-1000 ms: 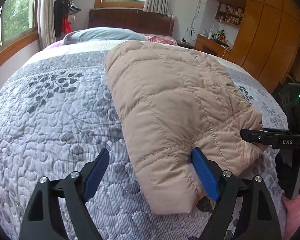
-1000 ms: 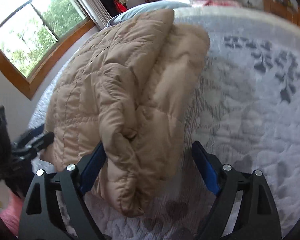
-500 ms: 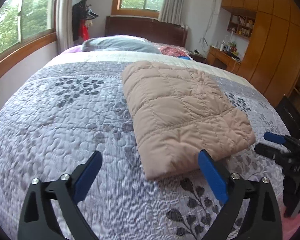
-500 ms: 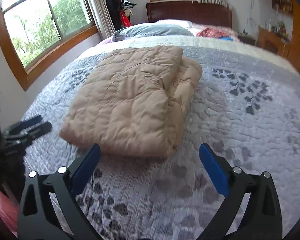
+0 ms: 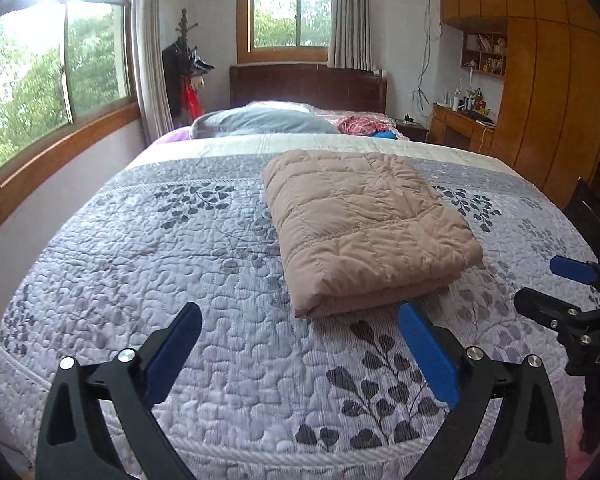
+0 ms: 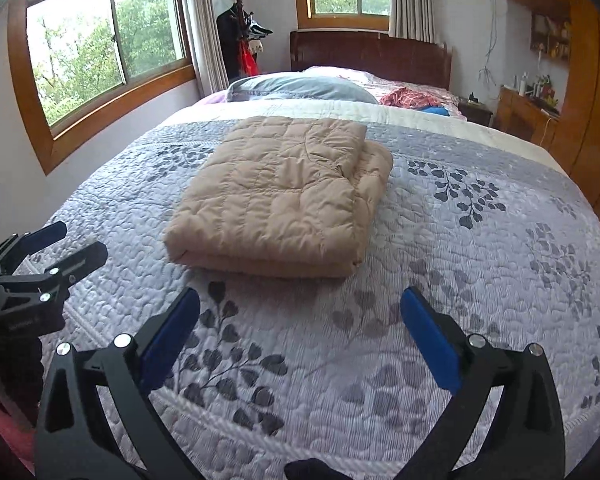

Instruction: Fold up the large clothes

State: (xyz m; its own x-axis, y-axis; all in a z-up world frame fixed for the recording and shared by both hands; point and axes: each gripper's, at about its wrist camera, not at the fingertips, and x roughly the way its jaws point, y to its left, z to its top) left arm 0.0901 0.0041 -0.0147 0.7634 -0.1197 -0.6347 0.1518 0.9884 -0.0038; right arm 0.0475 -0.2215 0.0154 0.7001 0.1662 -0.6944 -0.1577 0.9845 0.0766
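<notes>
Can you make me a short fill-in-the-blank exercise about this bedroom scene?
1. The tan quilted padded garment lies ____ on the grey leaf-patterned bedspread.
2. The jaws of the left gripper stand ____.
3. The right gripper holds ____.

Missing words: folded; open; nothing

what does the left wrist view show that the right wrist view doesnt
Only the left wrist view shows the left gripper from behind, open, and the full-height wooden wardrobe. Only the right wrist view shows the right gripper from behind, open, and the folded layers of the tan quilted jacket stepped along its right edge. Both show that jacket lying folded on the grey leaf-print bedspread, touched by neither gripper, plus the grey pillow.
</notes>
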